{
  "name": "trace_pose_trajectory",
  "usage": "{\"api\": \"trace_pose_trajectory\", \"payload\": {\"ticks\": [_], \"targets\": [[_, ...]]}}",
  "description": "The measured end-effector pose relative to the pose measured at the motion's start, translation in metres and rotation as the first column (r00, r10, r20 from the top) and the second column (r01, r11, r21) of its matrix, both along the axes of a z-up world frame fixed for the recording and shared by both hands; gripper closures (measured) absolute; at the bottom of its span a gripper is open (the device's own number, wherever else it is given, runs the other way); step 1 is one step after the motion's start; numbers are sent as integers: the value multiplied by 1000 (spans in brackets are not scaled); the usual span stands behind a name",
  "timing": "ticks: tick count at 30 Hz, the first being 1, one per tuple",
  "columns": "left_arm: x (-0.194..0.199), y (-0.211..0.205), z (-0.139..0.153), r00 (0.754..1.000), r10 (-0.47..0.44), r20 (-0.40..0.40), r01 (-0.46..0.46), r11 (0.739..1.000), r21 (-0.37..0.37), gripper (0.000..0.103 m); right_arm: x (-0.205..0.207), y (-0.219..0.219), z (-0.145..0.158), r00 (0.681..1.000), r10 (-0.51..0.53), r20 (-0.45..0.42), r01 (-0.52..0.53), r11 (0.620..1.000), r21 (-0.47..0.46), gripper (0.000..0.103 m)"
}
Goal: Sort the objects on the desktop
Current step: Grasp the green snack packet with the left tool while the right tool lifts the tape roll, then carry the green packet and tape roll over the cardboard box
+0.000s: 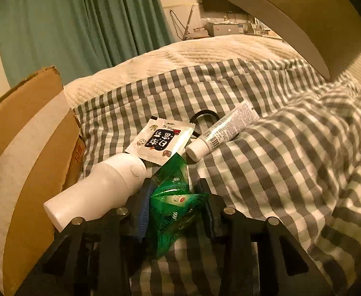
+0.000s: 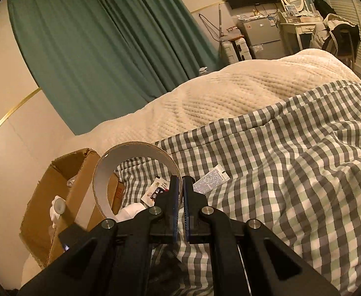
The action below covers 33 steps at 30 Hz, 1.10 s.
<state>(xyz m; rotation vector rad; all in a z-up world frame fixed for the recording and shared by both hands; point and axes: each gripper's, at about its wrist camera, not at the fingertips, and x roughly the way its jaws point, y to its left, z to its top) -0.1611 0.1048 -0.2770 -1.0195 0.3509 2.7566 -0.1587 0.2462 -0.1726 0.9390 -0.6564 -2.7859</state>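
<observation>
In the left wrist view my left gripper (image 1: 175, 182) is shut on a crumpled green packet (image 1: 173, 197) just above the checked sheet (image 1: 279, 172). A white bottle (image 1: 99, 192) lies on its side to its left. Beyond are a white sachet with a black label (image 1: 160, 138), a white tube (image 1: 222, 130) and a black ring (image 1: 202, 116). My right gripper (image 2: 180, 179) is shut on the wall of a wide cardboard ring (image 2: 131, 148), held upright over the sheet. That cardboard ring (image 1: 27, 153) arcs close around the left view.
An open cardboard box (image 2: 57, 197) stands at the left edge of the bed, with a white object (image 2: 57, 209) inside. A cream blanket (image 2: 229, 91) covers the far part of the bed. Green curtains (image 2: 94, 49) hang behind it, and furniture stands at the far right.
</observation>
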Motion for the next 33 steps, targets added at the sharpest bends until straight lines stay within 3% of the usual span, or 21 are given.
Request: {"api": "trace_pose_trajectory", "payload": {"ticks": [12, 21, 33], "targets": [[44, -6, 50, 995, -46, -89, 56, 992, 114, 71, 17, 5, 17, 992, -104, -78, 107, 993, 42, 100], [63, -18, 95, 980, -62, -187, 97, 978, 184, 71, 44, 1, 43, 961, -203, -188, 230, 964, 136, 100], [91, -63, 153, 952, -41, -303, 115, 966, 233, 70, 75, -54, 90, 931, -165, -326, 255, 932, 257, 99]]}}
